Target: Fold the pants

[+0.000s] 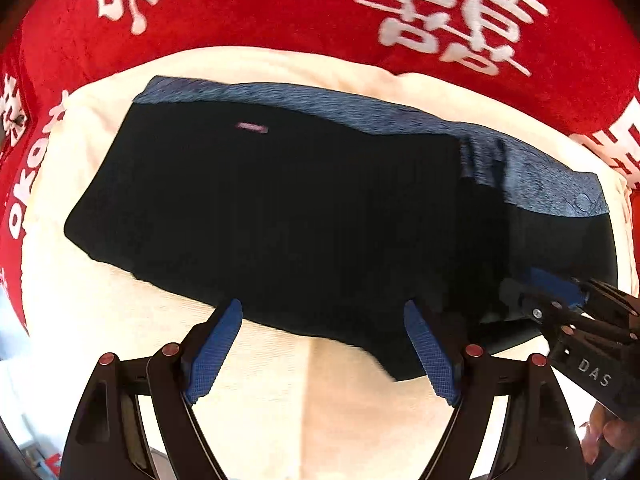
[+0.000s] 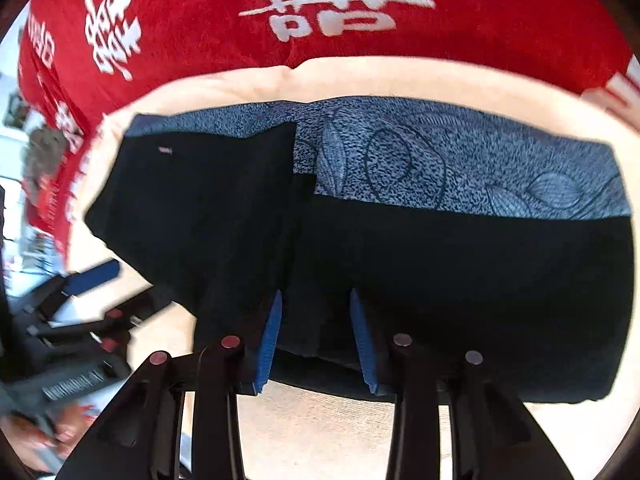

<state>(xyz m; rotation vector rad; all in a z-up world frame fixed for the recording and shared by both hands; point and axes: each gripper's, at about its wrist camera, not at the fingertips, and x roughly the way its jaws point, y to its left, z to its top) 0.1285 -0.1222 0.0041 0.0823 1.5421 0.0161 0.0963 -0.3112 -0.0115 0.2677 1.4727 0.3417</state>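
Observation:
Black pants (image 1: 300, 208) (image 2: 440, 280) with a blue patterned waistband (image 1: 360, 108) (image 2: 440, 160) lie folded into a compact block on a cream cloth (image 1: 280, 380). A small pink label sits near their left end. My left gripper (image 1: 322, 308) hovers over the pants' near edge, jaws wide and empty. My right gripper (image 2: 316, 296) stands over the near edge further right, jaws partly apart. Black fabric shows between its blue pads (image 2: 272, 340), and they do not press on it. Each gripper shows in the other's view: the right gripper (image 1: 560, 292) and the left gripper (image 2: 124, 286).
A red blanket (image 1: 280, 8) (image 2: 180, 20) with large white characters lies under the cream cloth (image 2: 320, 420) and surrounds it. A person's hand (image 1: 600, 428) (image 2: 48, 432) holds each gripper. Blurred room clutter shows at the far left of the right wrist view.

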